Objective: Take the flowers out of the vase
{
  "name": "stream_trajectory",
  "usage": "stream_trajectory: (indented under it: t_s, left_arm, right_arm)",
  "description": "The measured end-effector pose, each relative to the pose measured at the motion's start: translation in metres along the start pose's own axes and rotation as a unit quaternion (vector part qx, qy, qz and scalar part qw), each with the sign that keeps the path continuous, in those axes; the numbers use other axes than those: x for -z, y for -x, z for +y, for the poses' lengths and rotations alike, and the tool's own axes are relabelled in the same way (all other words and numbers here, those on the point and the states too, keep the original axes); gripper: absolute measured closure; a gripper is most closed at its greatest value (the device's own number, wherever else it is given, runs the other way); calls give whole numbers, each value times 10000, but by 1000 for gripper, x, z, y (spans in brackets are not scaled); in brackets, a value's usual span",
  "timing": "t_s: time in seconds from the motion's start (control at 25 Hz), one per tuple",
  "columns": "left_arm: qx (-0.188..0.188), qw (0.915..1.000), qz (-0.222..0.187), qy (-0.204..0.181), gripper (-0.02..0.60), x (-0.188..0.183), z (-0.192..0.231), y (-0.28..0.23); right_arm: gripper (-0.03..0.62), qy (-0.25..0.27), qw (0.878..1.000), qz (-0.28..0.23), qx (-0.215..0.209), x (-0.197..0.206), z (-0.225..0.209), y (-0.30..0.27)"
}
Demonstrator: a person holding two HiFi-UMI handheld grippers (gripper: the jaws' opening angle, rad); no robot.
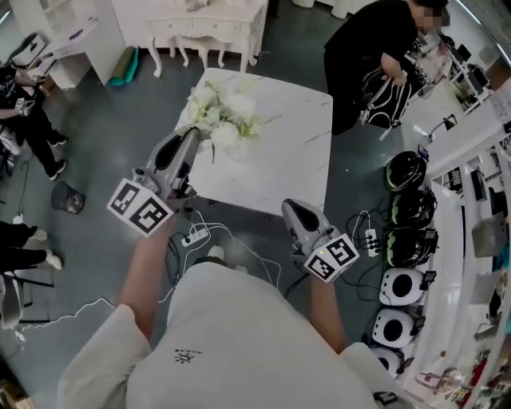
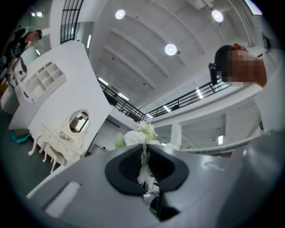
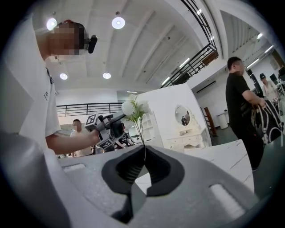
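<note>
At the near edge of the marble table, my right gripper has its jaws pressed together. A thin stem lines up over their tip in its own view, and I can't tell if it touches. The marker cubes carry only black-and-white squares, and the small print on the white shirt is too tiny to read. On the floor just short of the table sits a power strip with white cables. Over the table's left side, the left gripper is clamped on the flowers, white heads poking past its tip. Right of the table there's a row of helmets. Beyond the table are a person in black and a white dressing table.
</note>
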State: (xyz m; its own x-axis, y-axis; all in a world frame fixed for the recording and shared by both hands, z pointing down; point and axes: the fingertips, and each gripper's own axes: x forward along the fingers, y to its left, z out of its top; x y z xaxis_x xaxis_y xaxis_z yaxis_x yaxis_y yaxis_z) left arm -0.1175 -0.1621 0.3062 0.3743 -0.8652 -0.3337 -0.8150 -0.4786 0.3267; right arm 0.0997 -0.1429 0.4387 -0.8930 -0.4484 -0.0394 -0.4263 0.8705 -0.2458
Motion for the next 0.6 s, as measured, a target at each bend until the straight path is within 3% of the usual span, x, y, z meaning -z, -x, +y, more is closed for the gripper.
stream_trajectory:
  t_s: [0.6]
  left_arm:
    - [-347,9976,427,410,575,27,26,68]
  right_arm:
    - [592,-22,9999,55,144,3,22,-24]
